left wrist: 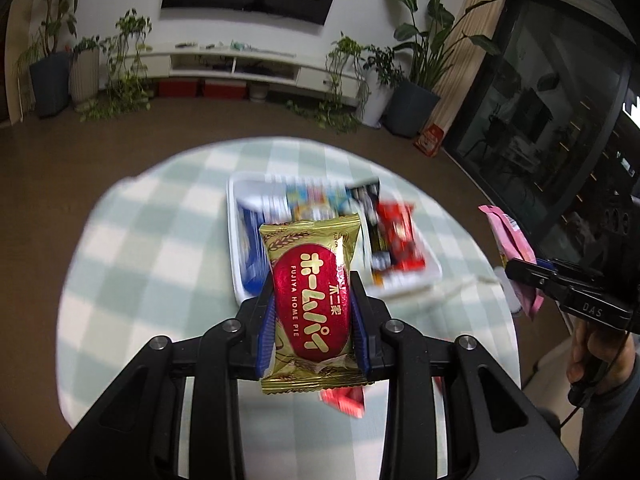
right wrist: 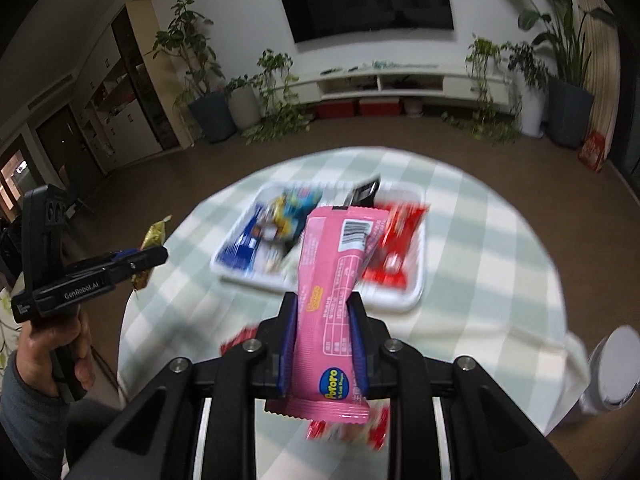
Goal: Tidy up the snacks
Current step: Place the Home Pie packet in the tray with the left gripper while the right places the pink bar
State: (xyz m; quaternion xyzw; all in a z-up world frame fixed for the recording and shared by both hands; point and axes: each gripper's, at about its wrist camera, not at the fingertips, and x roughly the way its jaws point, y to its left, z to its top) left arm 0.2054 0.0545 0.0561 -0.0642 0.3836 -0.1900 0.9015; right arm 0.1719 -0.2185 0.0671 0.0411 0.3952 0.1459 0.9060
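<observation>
My left gripper (left wrist: 313,280) is shut on a gold and red Fujiya Home Pie packet (left wrist: 310,300), held above the round table. My right gripper (right wrist: 322,300) is shut on a pink Pororo snack bar (right wrist: 334,300), also held above the table. A white tray (left wrist: 235,240) (right wrist: 416,292) sits on the table and holds blue, black, red and multicoloured snack packets. The right gripper with the pink bar shows at the right edge of the left wrist view (left wrist: 516,268). The left gripper with the gold packet shows at the left in the right wrist view (right wrist: 154,256).
The round table has a pale green checked cloth (left wrist: 160,240) (right wrist: 500,240). Red packets (left wrist: 344,398) (right wrist: 376,432) lie on the cloth under the grippers near the front edge. A white bin (right wrist: 612,372) stands beside the table. Plants and a TV cabinet line the far wall.
</observation>
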